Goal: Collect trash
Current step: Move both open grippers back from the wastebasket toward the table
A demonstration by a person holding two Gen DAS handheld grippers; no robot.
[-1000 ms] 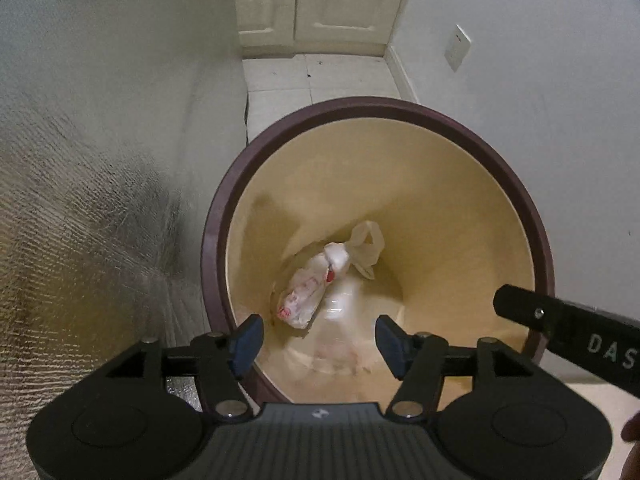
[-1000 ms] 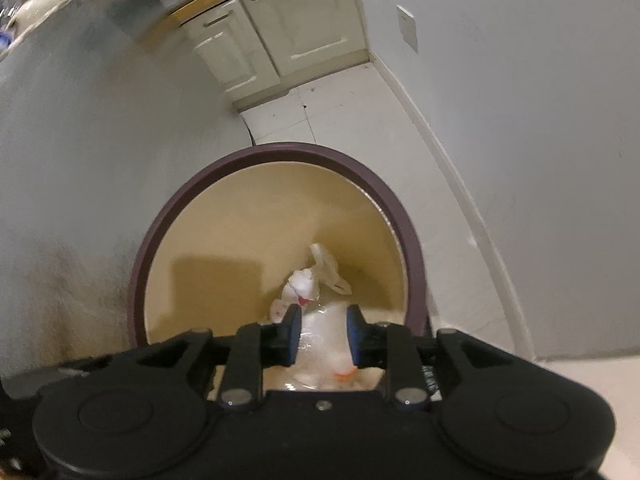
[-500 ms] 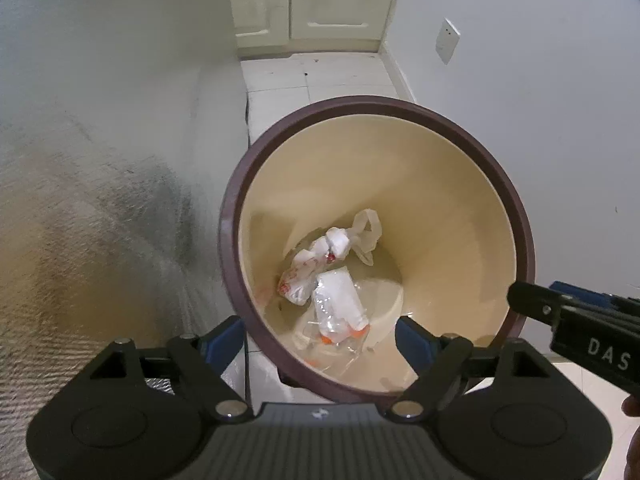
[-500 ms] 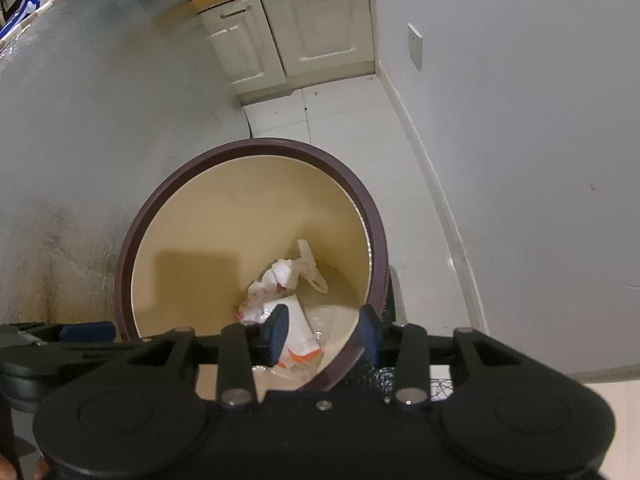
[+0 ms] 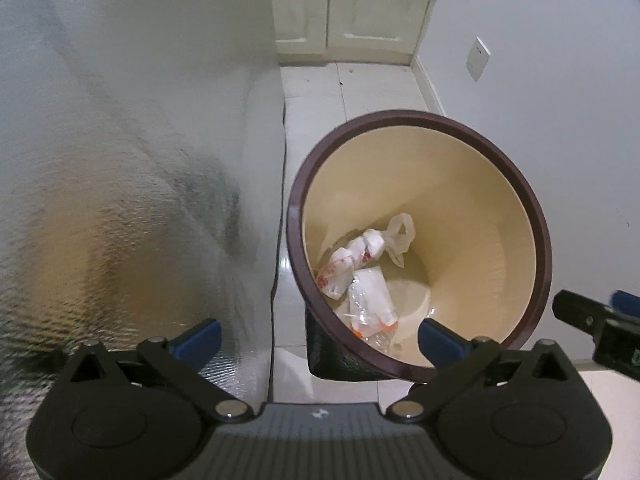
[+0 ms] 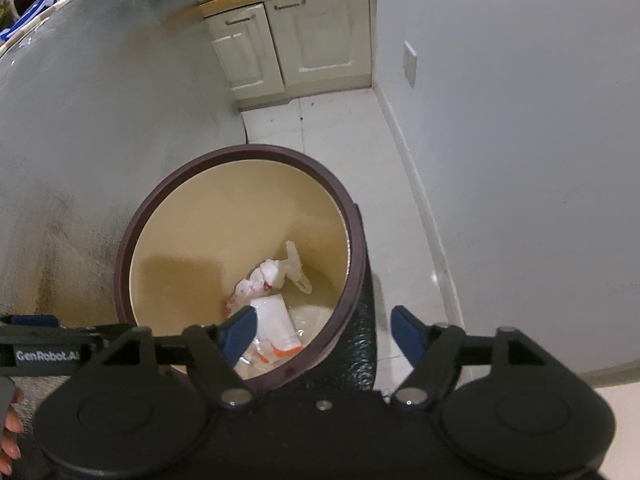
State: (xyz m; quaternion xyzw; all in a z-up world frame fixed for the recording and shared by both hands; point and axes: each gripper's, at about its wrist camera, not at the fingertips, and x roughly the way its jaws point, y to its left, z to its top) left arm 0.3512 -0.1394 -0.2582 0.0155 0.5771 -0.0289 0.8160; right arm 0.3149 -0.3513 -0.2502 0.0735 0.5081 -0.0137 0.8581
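A round bin with a dark brown rim (image 5: pixel 536 216) and a cream inside stands on the floor. At its bottom lie a knotted white plastic bag (image 5: pixel 360 248) and a clear packet with orange bits (image 5: pixel 370 300). My left gripper (image 5: pixel 320 340) hovers above the bin's near left rim, its jaws opening wide with nothing held. The right wrist view shows the same bin rim (image 6: pixel 124 248), bag (image 6: pixel 268 276) and packet (image 6: pixel 276 324). My right gripper (image 6: pixel 324 332) hangs over the near right rim, jaws opening and empty.
A silver textured panel (image 5: pixel 100 200) rises just left of the bin. Cream cabinet doors (image 5: pixel 352 8) close off the far end of the white tiled floor (image 5: pixel 312 92). A grey wall with a socket (image 5: pixel 478 58) runs along the right.
Both grippers have lifted and drawn back from the bin while their jaws spread. The clear packet, earlier between the right fingers, now lies at the bin's bottom.
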